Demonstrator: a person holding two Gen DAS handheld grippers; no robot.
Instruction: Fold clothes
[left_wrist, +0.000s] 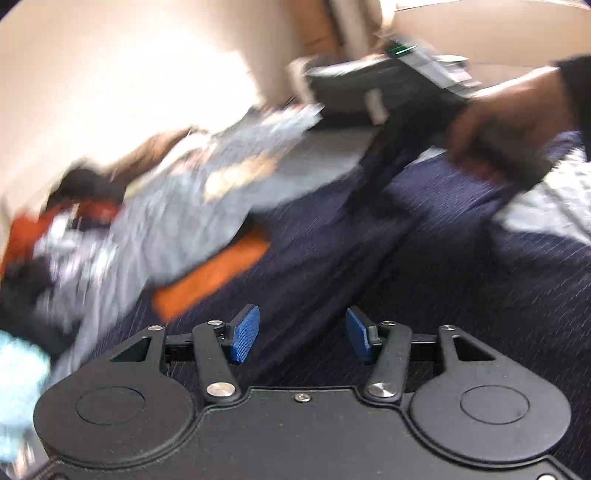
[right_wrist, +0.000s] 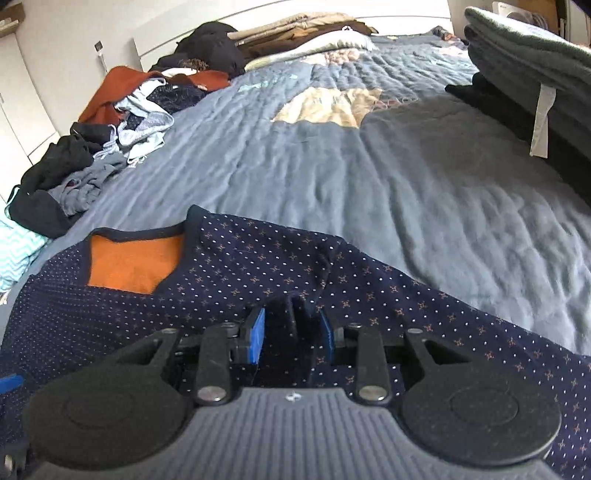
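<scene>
A navy garment (right_wrist: 258, 266) with small dots and an orange lining (right_wrist: 133, 262) lies spread on the near part of the bed. My right gripper (right_wrist: 291, 332) is shut on a raised fold of it between the blue pads. In the blurred left wrist view the same navy garment (left_wrist: 369, 277) fills the foreground, with the orange lining (left_wrist: 214, 280) showing at the left. My left gripper (left_wrist: 301, 336) hovers over it, open, with nothing between its pads. A hand (left_wrist: 517, 118) at the upper right holds the other gripper, whose dark fingers reach down to the fabric.
A blue quilt (right_wrist: 332, 166) covers the bed. Loose clothes are piled along its left side (right_wrist: 110, 122), with more at the far end (right_wrist: 295, 29). A folded stack of grey and dark clothes (right_wrist: 524, 66) sits at the right. A white wall (right_wrist: 55, 55) stands at the left.
</scene>
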